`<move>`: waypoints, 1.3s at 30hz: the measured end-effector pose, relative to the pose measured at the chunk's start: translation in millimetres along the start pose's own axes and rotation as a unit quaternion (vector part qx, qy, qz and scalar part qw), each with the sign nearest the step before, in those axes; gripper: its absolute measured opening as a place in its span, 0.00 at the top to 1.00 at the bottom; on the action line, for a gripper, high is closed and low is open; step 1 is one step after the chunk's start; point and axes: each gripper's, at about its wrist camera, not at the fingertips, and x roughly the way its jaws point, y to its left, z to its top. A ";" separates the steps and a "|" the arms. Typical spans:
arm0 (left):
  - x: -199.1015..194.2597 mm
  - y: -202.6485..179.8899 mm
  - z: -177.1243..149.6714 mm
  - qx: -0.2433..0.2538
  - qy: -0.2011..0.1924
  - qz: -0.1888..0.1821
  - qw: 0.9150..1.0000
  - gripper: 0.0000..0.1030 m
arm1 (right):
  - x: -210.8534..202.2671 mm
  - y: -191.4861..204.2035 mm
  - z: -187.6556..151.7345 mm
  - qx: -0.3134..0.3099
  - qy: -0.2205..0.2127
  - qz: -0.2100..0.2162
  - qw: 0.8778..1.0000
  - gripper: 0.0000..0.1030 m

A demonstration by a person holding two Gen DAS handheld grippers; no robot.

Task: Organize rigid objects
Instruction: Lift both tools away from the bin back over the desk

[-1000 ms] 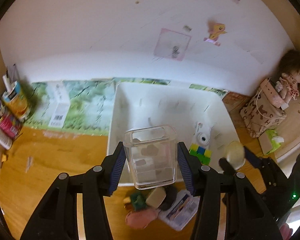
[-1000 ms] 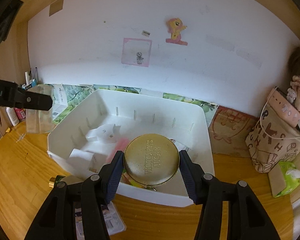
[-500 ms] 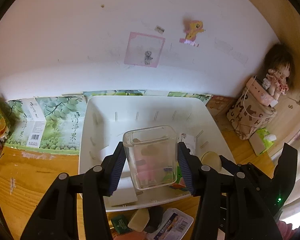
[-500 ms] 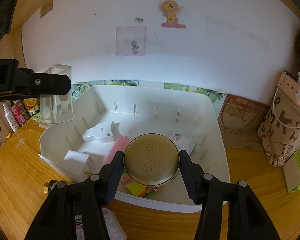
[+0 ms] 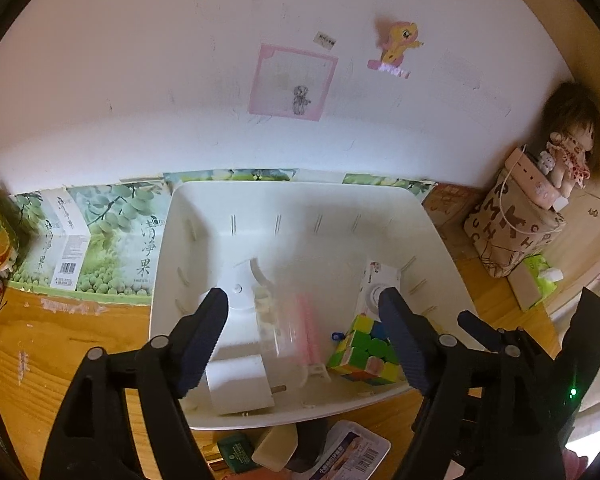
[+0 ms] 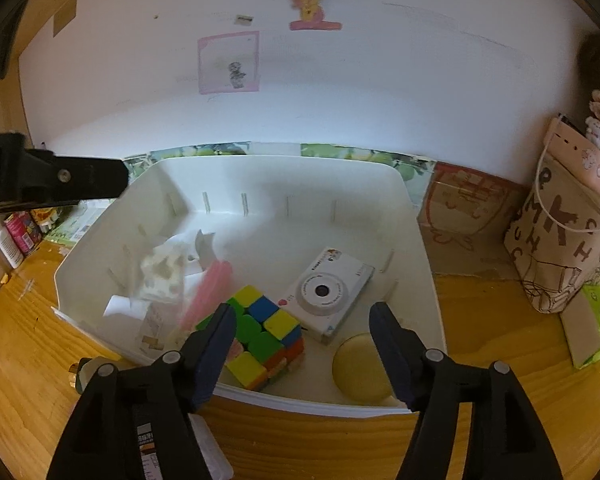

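The clear plastic cup (image 5: pixel 284 320) is seen blurred inside the white bin (image 5: pixel 300 196), towards its left wall, over a pink item (image 5: pixel 310 328) and a white block (image 5: pixel 240 384); it appears to have been let go there so that it lands among the sorted things. The gold round tin (image 6: pixel 360 368) lies flat in the bin's near right corner, beside the white camera (image 6: pixel 328 292) and the colour cube (image 6: pixel 260 336). Both claws have just been opened: the left claw (image 5: pixel 304 336) stands wide with the cup loose between its jaws, and the right claw (image 6: pixel 304 352) stands wide above the tin (nothing is gripped). More small items (image 5: pixel 276 444) are left on the desk (image 5: pixel 40 344) at the bin's near edge, presumably to be collected.
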 end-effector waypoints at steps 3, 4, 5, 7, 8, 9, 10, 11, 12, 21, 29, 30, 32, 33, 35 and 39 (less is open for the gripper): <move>-5.0 -0.8 0.5 0.004 0.000 0.003 1.000 0.22 | -3.2 -2.8 0.9 0.010 0.002 -0.003 1.000 0.29; -7.1 -0.4 0.9 0.004 -0.002 0.004 1.000 0.22 | -4.9 -3.5 1.4 0.012 0.002 -0.004 1.000 0.29; -10.4 -0.3 1.0 0.004 -0.005 0.004 1.000 0.22 | -7.9 -3.9 1.8 0.013 -0.001 -0.004 1.000 0.29; -16.6 0.5 1.2 0.004 -0.012 0.006 1.000 0.22 | -13.5 -3.6 2.8 0.014 -0.007 -0.003 1.000 0.28; -20.5 0.9 1.1 0.004 -0.017 0.008 1.000 0.22 | -16.8 -3.2 3.4 0.013 -0.009 -0.002 1.000 0.28; -24.3 1.3 1.0 0.004 -0.021 0.010 1.000 0.22 | -19.3 -2.7 4.0 0.013 -0.010 -0.002 1.000 0.28; -27.1 1.8 1.0 0.005 -0.024 0.012 1.000 0.22 | -22.4 -2.4 4.6 0.014 -0.012 -0.002 1.000 0.28; -31.1 2.6 0.9 0.005 -0.029 0.015 0.999 0.22 | -25.6 -2.0 5.1 0.014 -0.015 0.000 1.000 0.28; -34.5 3.1 0.6 0.005 -0.033 0.018 0.999 0.22 | -28.2 -1.5 5.5 0.015 -0.016 0.001 1.000 0.28; -75.0 7.9 -4.5 0.005 -0.075 0.042 0.996 0.22 | -60.2 3.3 7.6 0.022 -0.035 0.004 0.999 0.25; -110.1 17.0 -17.0 -0.020 -0.102 0.061 0.993 0.22 | -89.9 6.2 6.6 0.025 -0.054 0.005 0.998 0.24; -113.8 18.6 -19.6 -0.024 -0.102 0.064 0.992 0.22 | -93.4 6.1 5.9 0.026 -0.055 0.005 0.998 0.24; -120.0 21.2 -25.2 -0.028 -0.104 0.071 0.992 0.22 | -99.4 6.9 2.7 0.027 -0.055 0.007 0.998 0.24; -123.3 22.6 -28.6 -0.029 -0.105 0.076 0.991 0.22 | -102.4 6.8 0.7 0.027 -0.054 0.007 0.998 0.24; -128.9 24.4 -35.2 -0.030 -0.105 0.085 0.990 0.22 | -107.5 7.7 -4.1 0.027 -0.054 0.005 0.998 0.24; -137.3 27.8 -50.5 -0.033 -0.099 0.105 0.989 0.22 | -113.6 9.1 -13.5 0.026 -0.045 0.009 0.999 0.24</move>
